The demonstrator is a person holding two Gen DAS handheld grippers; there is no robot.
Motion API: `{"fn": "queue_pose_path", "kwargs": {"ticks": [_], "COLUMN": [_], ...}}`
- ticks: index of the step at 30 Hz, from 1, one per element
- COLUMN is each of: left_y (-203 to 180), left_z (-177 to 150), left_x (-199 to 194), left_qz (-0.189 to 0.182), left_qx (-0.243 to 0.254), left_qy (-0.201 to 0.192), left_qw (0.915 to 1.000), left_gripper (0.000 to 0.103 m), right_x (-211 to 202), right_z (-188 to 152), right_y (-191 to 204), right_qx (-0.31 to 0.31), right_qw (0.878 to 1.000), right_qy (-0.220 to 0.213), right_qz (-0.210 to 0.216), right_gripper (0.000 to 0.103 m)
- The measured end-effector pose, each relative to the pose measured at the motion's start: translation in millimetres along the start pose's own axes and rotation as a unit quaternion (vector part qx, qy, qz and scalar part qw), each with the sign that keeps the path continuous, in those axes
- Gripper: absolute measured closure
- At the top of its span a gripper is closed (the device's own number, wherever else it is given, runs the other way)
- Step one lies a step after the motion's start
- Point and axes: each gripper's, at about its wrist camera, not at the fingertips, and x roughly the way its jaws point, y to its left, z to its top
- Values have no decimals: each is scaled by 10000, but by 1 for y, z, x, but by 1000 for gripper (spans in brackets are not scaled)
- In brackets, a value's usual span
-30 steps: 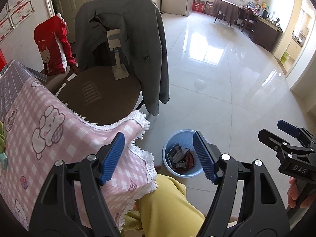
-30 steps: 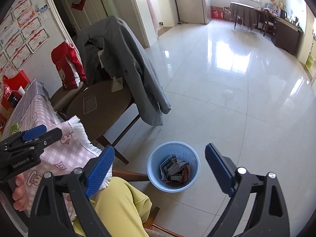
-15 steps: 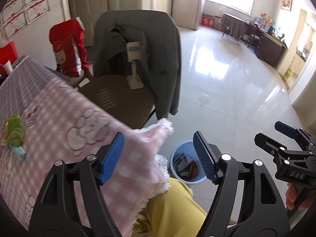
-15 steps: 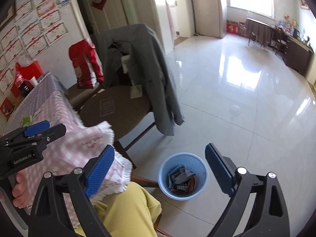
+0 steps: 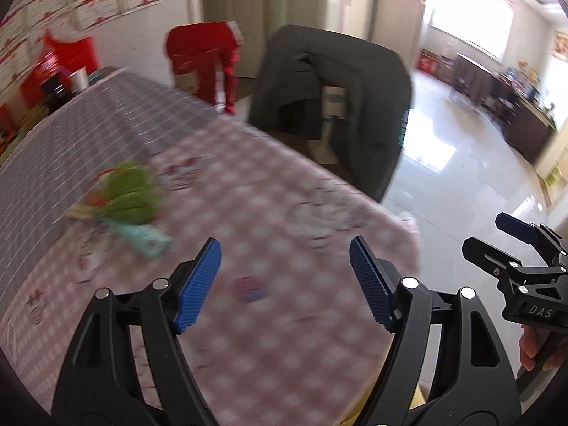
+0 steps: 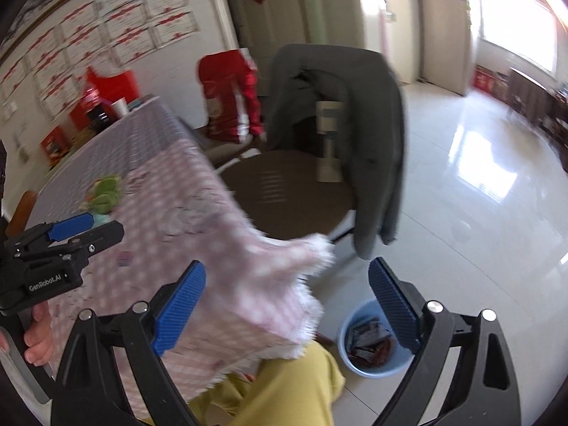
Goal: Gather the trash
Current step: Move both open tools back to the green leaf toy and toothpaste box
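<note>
Green wrappers [image 5: 129,191] and a teal packet [image 5: 143,239] lie on the pink checked tablecloth [image 5: 277,337]; they show small in the right wrist view [image 6: 104,193]. My left gripper [image 5: 285,278] is open and empty above the cloth, right of the wrappers. My right gripper [image 6: 285,305] is open and empty over the table corner. A blue trash bin [image 6: 369,346] with wrappers inside stands on the floor below the right gripper. The left gripper also shows in the right wrist view [image 6: 67,234], and the right gripper in the left wrist view [image 5: 514,245].
A chair [image 6: 284,191] draped with a grey jacket [image 6: 348,113] stands beyond the table corner, a white stand [image 6: 328,142] on its seat. A red bag [image 6: 229,96] sits on a second chair. Cups and red boxes [image 5: 64,71] stand at the table's far end. My yellow-trousered leg [image 6: 284,387] is below.
Both views have swung up and left, from the bin and floor toward the tabletop. The green wrappers have come nearer the left gripper. Both grippers have stayed open.
</note>
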Motion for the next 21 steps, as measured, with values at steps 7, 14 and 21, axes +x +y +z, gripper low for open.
{"fn": "queue_pose_path", "kwargs": {"ticks": [7, 14, 21], "left_y": [81, 145, 205], "left_z": [-15, -33, -51], "left_x": [-22, -39, -48], "left_qz": [501, 891, 1158], "left_qx": [-578, -1027, -1559], "left_qy": [12, 80, 166], "left_qw": [9971, 9907, 9808], "left_gripper": [27, 26, 25], "right_x": [28, 54, 96], "right_z": [15, 26, 31], "right_y": [83, 163, 231], "right_qx": [-566, -1035, -1574], "right_qw": [9962, 9867, 9734], "right_qy": [212, 465, 687], "right_qz": [619, 1162, 1514], "right_gripper": [12, 12, 12]}}
